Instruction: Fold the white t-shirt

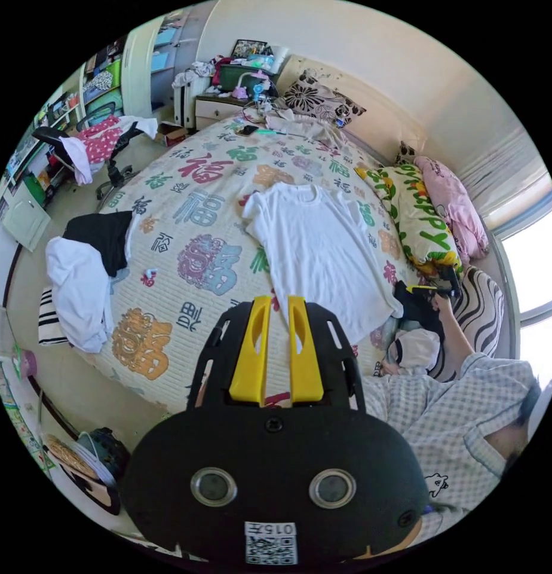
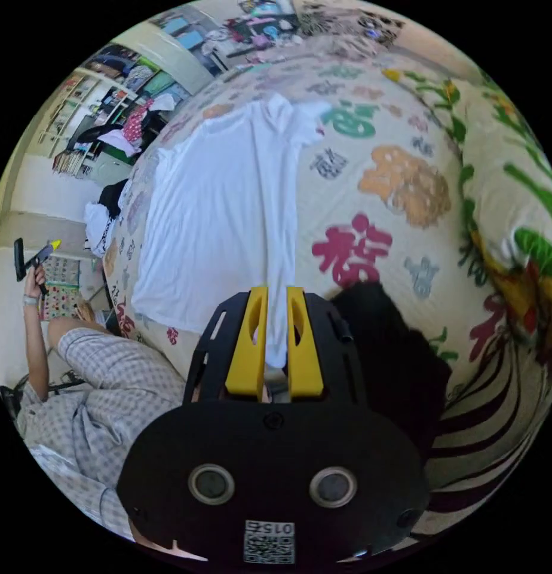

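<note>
The white t-shirt point(image 1: 318, 251) lies spread flat on the patterned bed quilt point(image 1: 192, 227), collar toward the headboard. In the left gripper view my left gripper point(image 1: 279, 302) hovers high above the shirt's hem, its yellow jaws close together with nothing between them. The right gripper view has the left gripper point(image 2: 40, 254) raised in a hand, away from the bed. My right gripper point(image 2: 277, 296) sits at the shirt's point(image 2: 216, 209) hem corner, with white cloth running down between its jaws. From the left gripper view, the right gripper point(image 1: 434, 288) is at the bed's side by that corner.
A black garment point(image 2: 389, 341) lies beside the right gripper. White and black clothes point(image 1: 85, 269) hang over the bed's other edge. Pillows point(image 1: 419, 221) line the wall side. An office chair point(image 1: 91, 143) draped with clothes stands beyond the bed. A person in checked clothes point(image 1: 455, 412) stands at the bedside.
</note>
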Available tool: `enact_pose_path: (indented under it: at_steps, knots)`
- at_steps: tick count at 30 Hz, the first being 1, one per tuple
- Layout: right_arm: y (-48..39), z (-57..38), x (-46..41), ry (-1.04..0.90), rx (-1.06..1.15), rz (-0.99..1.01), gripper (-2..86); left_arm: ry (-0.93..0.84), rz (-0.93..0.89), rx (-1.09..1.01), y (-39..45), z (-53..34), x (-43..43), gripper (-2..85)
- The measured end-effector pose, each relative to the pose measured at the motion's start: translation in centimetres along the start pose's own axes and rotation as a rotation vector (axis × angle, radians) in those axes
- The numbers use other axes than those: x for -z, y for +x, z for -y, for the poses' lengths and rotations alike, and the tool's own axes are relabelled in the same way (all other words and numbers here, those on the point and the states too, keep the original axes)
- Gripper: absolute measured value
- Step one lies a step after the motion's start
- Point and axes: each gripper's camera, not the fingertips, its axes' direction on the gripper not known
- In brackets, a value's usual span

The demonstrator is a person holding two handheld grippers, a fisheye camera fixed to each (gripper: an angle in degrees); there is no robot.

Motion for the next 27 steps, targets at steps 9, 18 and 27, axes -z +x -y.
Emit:
enact_pose_path:
  at_steps: [9,18,27]
  knots:
    - [-23.6,19.4,-5.0,0.056,0.500,0.182,7.6,-0.053,-0.148,0.084,-9.9,7.4,-9.9,6.6]
    - [-41.5,38.6,-21.7,-0.233,0.531,-0.038,10.2,0.043,-0.308,0.241,-17.3,13.0,-19.3,9.0]
    - [-42.6,45.8,-23.5,-0.248,0.474,0.023,0.4,0.074,-0.381,0.222,-20.0,17.9,-24.2,3.4]
